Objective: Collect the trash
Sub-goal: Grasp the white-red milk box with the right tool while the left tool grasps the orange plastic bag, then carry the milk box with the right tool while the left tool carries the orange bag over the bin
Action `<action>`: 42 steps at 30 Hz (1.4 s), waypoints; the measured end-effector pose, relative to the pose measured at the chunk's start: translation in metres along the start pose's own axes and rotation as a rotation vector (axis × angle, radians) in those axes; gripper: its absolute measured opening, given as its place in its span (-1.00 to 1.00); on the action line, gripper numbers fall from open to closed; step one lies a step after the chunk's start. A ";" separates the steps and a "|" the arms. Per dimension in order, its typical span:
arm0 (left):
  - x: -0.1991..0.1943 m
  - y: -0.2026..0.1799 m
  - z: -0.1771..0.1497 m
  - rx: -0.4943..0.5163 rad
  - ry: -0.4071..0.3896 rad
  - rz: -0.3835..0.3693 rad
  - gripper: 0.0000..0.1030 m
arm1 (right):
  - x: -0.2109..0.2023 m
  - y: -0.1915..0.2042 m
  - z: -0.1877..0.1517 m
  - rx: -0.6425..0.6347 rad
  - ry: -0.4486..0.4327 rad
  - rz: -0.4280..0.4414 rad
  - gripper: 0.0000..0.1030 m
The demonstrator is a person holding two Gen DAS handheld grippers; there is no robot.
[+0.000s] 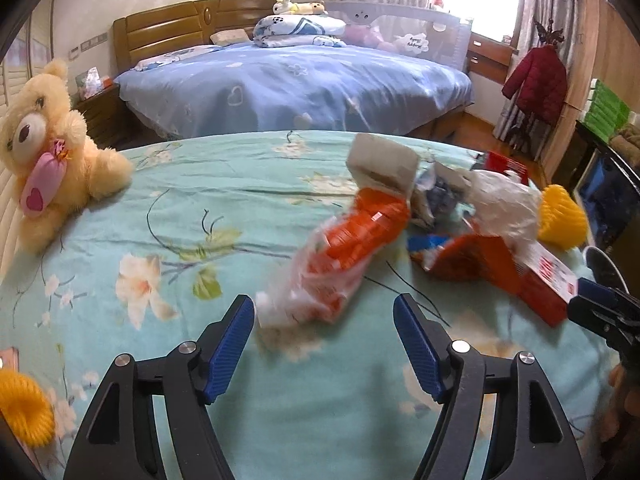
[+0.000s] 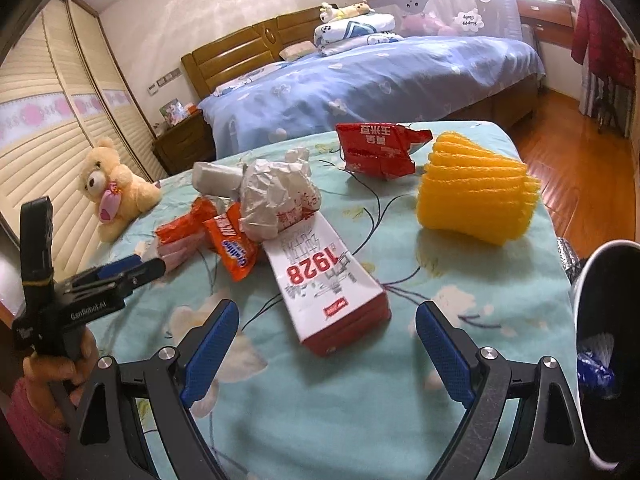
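Observation:
Trash lies on a bed with a teal floral cover [image 1: 200, 208]. My left gripper [image 1: 324, 322] is open, its blue pads on either side of the near end of an orange and clear plastic wrapper [image 1: 344, 248]. My right gripper [image 2: 326, 328] is open around the near end of a white and red "1928" carton [image 2: 328, 284]. Behind it lie a crumpled white bag [image 2: 276, 196], an orange snack pack [image 2: 234, 248], a red packet [image 2: 380, 148] and a yellow foam net [image 2: 476, 192]. The left gripper also shows in the right wrist view [image 2: 148, 266].
A cream teddy bear [image 1: 48, 152] sits at the left of the cover. Another yellow foam ring [image 1: 24, 408] is at the near left. A dark bin [image 2: 608, 344] holding a blue wrapper stands at the right. A blue bed [image 1: 296, 84] and wood floor lie beyond.

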State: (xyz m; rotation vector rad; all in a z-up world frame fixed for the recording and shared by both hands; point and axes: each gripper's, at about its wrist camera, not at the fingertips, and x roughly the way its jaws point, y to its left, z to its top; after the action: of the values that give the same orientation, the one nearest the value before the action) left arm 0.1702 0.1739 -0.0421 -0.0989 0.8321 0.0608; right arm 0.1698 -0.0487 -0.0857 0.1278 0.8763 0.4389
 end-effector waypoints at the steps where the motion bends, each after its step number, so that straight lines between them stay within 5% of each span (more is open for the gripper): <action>1: 0.004 0.000 0.003 0.005 0.004 0.000 0.39 | 0.002 0.000 0.001 -0.001 0.004 0.000 0.78; 12: 0.034 -0.011 0.015 0.061 -0.002 0.021 0.35 | 0.021 0.009 0.007 -0.049 0.052 -0.023 0.73; 13: 0.035 -0.012 0.013 0.059 -0.001 0.016 0.22 | 0.022 0.011 0.006 -0.058 0.056 -0.028 0.69; 15: 0.041 -0.012 0.012 0.053 0.029 -0.012 -0.13 | 0.022 0.012 0.004 -0.069 0.063 -0.037 0.19; 18: 0.037 -0.010 0.010 0.041 0.023 -0.029 -0.22 | 0.018 0.011 0.001 -0.057 0.054 -0.032 0.13; 30: -0.005 -0.015 -0.025 0.001 0.014 -0.089 -0.30 | -0.018 0.004 -0.023 0.007 0.025 0.011 0.06; 42: -0.053 -0.056 -0.051 0.069 -0.020 -0.175 -0.31 | -0.057 -0.012 -0.042 0.072 -0.029 0.011 0.05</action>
State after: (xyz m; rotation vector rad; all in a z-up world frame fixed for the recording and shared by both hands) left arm 0.1028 0.1122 -0.0335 -0.1057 0.8016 -0.1307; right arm 0.1100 -0.0860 -0.0752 0.2044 0.8632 0.4148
